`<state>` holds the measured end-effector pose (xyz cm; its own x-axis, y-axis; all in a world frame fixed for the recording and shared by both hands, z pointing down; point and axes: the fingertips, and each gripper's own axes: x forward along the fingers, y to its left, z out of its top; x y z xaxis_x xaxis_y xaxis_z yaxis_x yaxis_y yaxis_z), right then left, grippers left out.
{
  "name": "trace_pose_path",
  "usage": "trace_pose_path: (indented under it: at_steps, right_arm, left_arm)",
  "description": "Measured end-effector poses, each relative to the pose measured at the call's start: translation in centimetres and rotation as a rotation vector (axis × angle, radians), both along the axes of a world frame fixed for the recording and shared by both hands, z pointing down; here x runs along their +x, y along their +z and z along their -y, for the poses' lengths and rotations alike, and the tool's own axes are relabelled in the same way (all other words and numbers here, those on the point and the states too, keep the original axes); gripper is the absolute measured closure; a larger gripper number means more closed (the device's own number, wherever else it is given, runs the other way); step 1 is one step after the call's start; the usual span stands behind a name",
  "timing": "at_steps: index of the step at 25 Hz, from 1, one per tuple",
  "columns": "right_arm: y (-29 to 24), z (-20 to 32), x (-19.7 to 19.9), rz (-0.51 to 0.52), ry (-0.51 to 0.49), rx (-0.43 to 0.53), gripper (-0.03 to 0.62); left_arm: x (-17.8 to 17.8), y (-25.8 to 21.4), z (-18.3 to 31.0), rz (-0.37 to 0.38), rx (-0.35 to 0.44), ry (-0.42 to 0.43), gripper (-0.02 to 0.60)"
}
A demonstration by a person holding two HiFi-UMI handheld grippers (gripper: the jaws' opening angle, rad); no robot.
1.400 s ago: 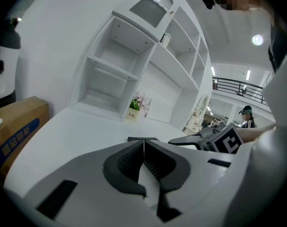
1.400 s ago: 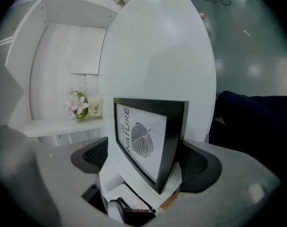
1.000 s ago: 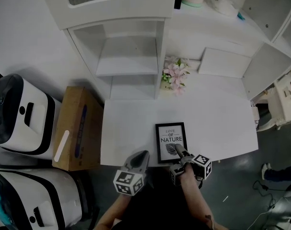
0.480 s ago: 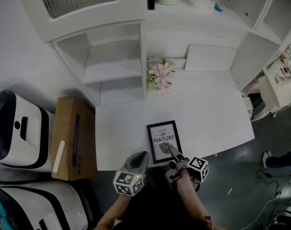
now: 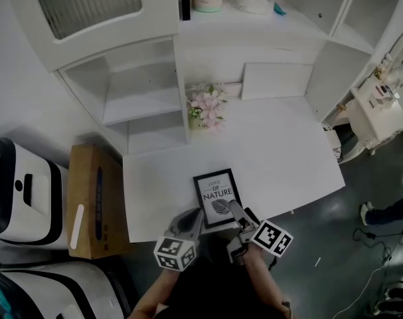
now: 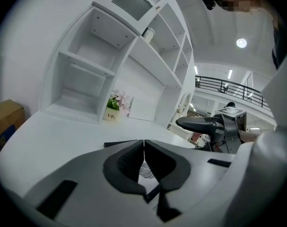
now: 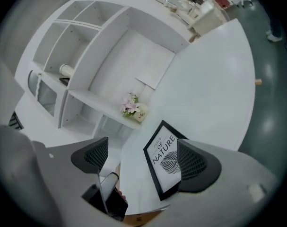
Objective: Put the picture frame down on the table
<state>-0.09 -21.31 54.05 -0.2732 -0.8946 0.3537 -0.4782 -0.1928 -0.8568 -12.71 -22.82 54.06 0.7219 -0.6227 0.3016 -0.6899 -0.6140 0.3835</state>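
The picture frame [image 5: 214, 197] is black with a "Love of Nature" leaf print and lies flat on the white table [image 5: 281, 151] near its front edge. My right gripper [image 5: 236, 212] is open and hovers over the frame's near right corner. In the right gripper view the frame [image 7: 164, 163] lies on the table below the gap between the wide-apart jaws of my right gripper [image 7: 143, 159], with nothing gripped. My left gripper [image 5: 190, 223] is shut and empty, just off the frame's near left corner. Past the touching pads of my left gripper [image 6: 143, 143] the frame's dark edge [image 6: 119, 144] shows.
A white shelf unit [image 5: 141, 98] stands at the table's back. A small pot of pink flowers [image 5: 204, 108] and a leaning white board [image 5: 275, 80] stand in front of it. A cardboard box [image 5: 95, 201] and white appliances [image 5: 22, 185] stand left of the table.
The head view has swung, so everything sits further left in the picture. The frame stays flat on the table. Both grippers keep nearly the same place beside it.
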Motion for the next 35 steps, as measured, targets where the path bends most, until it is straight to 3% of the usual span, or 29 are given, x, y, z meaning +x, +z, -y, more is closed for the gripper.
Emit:
trace_pose_path:
  at_steps: [10,15,16,18,22,27,35]
  right_arm:
    - [-5.1,0.1,2.8,-0.452,-0.003,0.213,0.152]
    - [-7.1,-0.1,2.2,-0.537,-0.045,0.344,0.156]
    - [-7.3,-0.3,2.2,-0.565,-0.039,0.358,0.182]
    - [-7.9,-0.9,2.5,-0.637,-0.011,0.379,0.371]
    - [-8.5,-1.7,3.0,-0.680,0.018,0.422,0.591]
    - [-8.3,-2.2,3.1,-0.726,-0.012,0.436,0.591]
    - [-7.0,-2.2,3.0,-0.785,-0.024,0.378,0.591]
  left_arm:
    - [1.2,-3.1,1.2,0.005,0.099,0.023,0.568]
    - [2.1,-4.2,1.9,0.005,0.139,0.035,0.568]
    - [2.3,-4.2,1.9,0.005,0.139,0.037,0.568]
    - [2.8,-4.1,1.8,0.005,0.135,0.046,0.568]
    - [3.8,-3.8,1.3,0.013,0.135,0.069,0.568]
    - [4.3,-3.5,0.9,0.016,0.133,0.078,0.568]
    - [3.9,-3.0,0.6,0.031,0.123,0.066,0.568]
